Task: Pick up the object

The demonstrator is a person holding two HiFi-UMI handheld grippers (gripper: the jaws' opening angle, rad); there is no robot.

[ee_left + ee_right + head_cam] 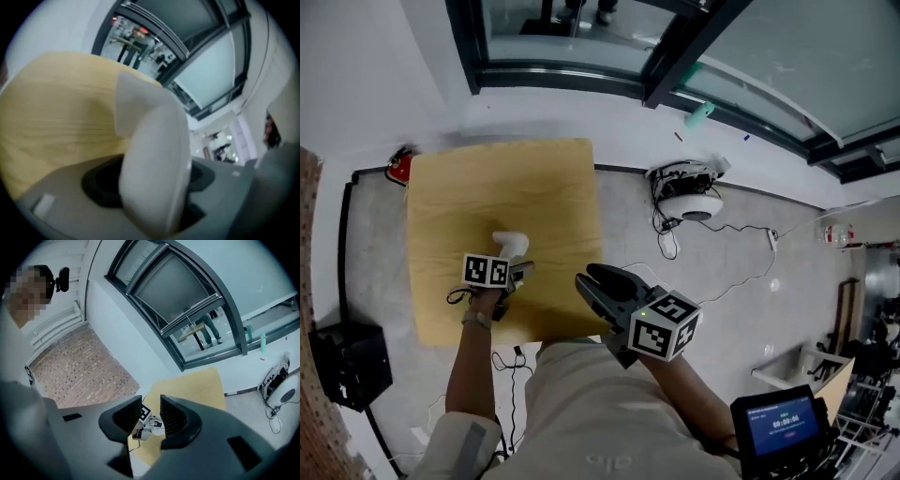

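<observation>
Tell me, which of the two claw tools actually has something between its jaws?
The left gripper: a white object sits clamped between its jaws, over the yellow table. The right gripper has its jaws apart with nothing between them.

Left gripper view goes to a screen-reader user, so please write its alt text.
A smooth white curved plastic object fills the centre, held between the grey jaws of the left tool. Behind it lies a pale yellow wooden tabletop, with dark-framed windows beyond.
</observation>
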